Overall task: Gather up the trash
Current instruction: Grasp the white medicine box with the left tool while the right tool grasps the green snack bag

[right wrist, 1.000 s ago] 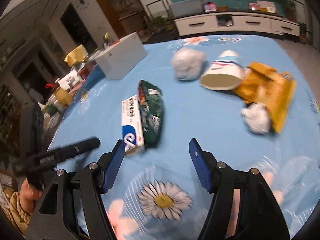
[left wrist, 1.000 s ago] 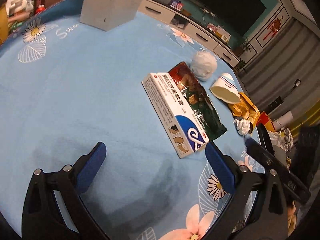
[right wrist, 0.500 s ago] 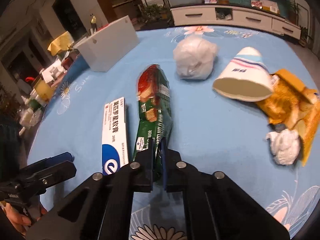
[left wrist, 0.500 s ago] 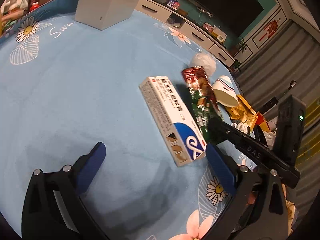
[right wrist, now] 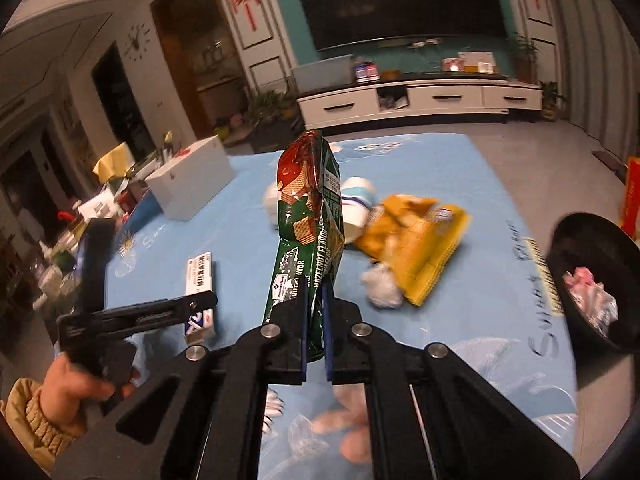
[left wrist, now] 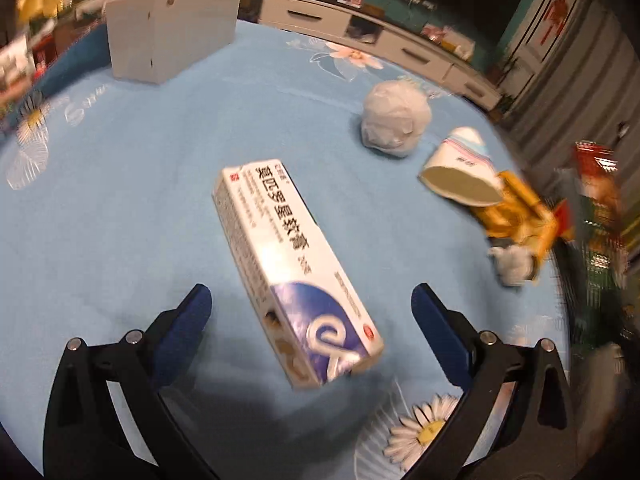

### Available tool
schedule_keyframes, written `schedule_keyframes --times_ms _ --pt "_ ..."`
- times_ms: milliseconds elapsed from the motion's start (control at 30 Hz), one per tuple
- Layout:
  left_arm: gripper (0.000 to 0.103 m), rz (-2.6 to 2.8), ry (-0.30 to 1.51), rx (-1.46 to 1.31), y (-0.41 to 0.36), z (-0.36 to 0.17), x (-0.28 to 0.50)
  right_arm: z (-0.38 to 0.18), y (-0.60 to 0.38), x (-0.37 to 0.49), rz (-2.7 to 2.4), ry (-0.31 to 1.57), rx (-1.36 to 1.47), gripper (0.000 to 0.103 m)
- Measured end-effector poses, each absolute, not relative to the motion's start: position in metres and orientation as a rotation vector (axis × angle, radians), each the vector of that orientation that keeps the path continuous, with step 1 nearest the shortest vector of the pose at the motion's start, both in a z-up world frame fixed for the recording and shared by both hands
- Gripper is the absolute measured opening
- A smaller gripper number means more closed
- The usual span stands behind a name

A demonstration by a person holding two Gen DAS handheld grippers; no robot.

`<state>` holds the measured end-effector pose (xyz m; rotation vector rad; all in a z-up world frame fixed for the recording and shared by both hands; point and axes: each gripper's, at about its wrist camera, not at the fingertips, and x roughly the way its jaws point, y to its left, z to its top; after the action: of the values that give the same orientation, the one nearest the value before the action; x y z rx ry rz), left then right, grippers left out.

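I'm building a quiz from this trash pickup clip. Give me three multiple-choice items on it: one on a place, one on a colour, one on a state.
1. Where is the bin?
A. off the table's right edge
B. behind the white box
C. on the table's middle

2. What colour is the held wrapper, mainly?
A. yellow
B. green
C. white

3. How is the left gripper?
A. shut on the carton
B. shut on the cup
C. open, astride the carton

Answers:
1 A: the black bin sits past the right edge of the table.
2 B: the wrapper pinched in the right gripper is dark green.
3 C: the left gripper has its fingers wide apart either side of the carton, touching nothing.
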<state>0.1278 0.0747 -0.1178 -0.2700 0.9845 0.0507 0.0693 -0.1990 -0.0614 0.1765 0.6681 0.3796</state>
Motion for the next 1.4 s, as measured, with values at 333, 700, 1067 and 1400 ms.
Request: schedule_keyframes --times_ms 333,700,1067,1400 --pt "0.091 0.185 1.01 -0.139 0.069 -0.132 0.138 -0.059 -0.242 0.061 0.339 0.627 0.278 0.007" --pt "0.042 0.073 0.971 -0.202 0.085 -0.119 0.121 -0.054 -0.252 0.048 0.329 0.604 0.302 0.007" --pt "0.041 -0.132 0.901 -0.195 0.048 -0.077 0.082 -0.059 -0.276 0.03 0.248 0.584 0.347 0.007" --pt "0.042 -0.329 0.799 -0.11 -0.035 -0.031 0.084 -0.063 -0.346 0.002 0.103 0.515 0.415 0.007"
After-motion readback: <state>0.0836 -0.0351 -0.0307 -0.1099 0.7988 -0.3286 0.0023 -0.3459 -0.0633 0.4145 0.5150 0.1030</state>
